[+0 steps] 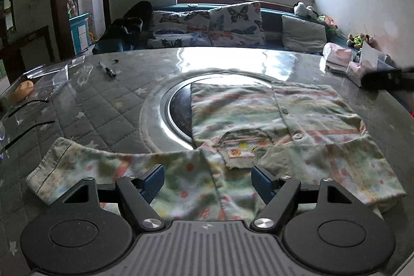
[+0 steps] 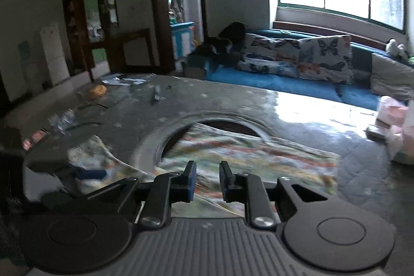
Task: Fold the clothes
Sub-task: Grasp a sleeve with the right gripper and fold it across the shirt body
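A pastel, spotted and striped child's shirt point(image 1: 245, 107) with buttons lies flat on the grey quilted table point(image 1: 103, 107), its body folded over the round recess point(image 1: 178, 107). One sleeve point(image 1: 77, 167) spreads out to the left. My left gripper point(image 1: 208, 180) hovers over the shirt's near edge by the collar, jaws wide open and empty. In the right wrist view my right gripper point(image 2: 208, 177) stands over the shirt point(image 2: 245, 154) with a narrow gap between its blue pads and nothing in that gap. The left gripper's blue pad point(image 2: 88, 173) shows blurred at the left.
A pen point(image 1: 107, 70) and a clear plastic box with a bun point(image 1: 24, 88) lie at the table's left. Folded pink clothes point(image 1: 339, 57) are stacked at the far right. Beyond the table runs a blue sofa with butterfly cushions point(image 1: 233, 22).
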`<move>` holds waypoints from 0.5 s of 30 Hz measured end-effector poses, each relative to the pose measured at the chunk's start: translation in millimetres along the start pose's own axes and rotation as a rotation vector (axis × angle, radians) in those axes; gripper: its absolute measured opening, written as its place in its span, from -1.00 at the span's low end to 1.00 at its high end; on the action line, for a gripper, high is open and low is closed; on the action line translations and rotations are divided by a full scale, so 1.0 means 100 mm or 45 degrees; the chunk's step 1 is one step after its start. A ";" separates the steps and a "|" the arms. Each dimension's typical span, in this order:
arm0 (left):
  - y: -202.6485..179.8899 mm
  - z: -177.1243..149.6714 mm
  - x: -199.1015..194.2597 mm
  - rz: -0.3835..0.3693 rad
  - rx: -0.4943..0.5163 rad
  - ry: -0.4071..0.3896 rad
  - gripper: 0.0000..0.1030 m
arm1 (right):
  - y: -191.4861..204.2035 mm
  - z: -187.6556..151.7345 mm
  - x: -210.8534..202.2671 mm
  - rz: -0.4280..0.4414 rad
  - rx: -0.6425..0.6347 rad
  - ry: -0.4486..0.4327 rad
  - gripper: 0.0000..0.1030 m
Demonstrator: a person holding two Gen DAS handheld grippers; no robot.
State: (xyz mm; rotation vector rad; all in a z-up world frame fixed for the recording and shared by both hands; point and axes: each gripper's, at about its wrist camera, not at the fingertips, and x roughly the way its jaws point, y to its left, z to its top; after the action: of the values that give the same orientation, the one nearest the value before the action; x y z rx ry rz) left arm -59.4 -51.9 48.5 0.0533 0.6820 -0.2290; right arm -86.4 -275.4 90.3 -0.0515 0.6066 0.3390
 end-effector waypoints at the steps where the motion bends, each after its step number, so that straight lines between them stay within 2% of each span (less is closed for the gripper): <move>1: -0.03 0.01 -0.01 -0.010 0.006 -0.006 0.49 | -0.07 -0.04 -0.01 -0.028 -0.015 0.026 -0.64; 8: -0.35 0.04 0.02 -0.109 0.086 -0.009 0.39 | -0.51 -0.55 0.08 -0.142 -0.032 0.284 -0.63; 11: -0.49 0.03 0.09 -0.150 0.116 0.015 0.12 | -0.63 -0.80 0.12 -0.142 0.004 0.342 -0.63; 15: -0.62 -0.01 0.22 -0.176 0.148 0.059 -0.21 | -0.73 -0.99 0.16 -0.134 0.046 0.357 -0.62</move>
State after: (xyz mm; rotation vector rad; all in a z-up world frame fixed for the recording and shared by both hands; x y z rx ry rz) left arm -57.3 -115.9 35.7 0.1233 0.7191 -0.4011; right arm -104.9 -353.9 -4.3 -0.0969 0.8845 0.2199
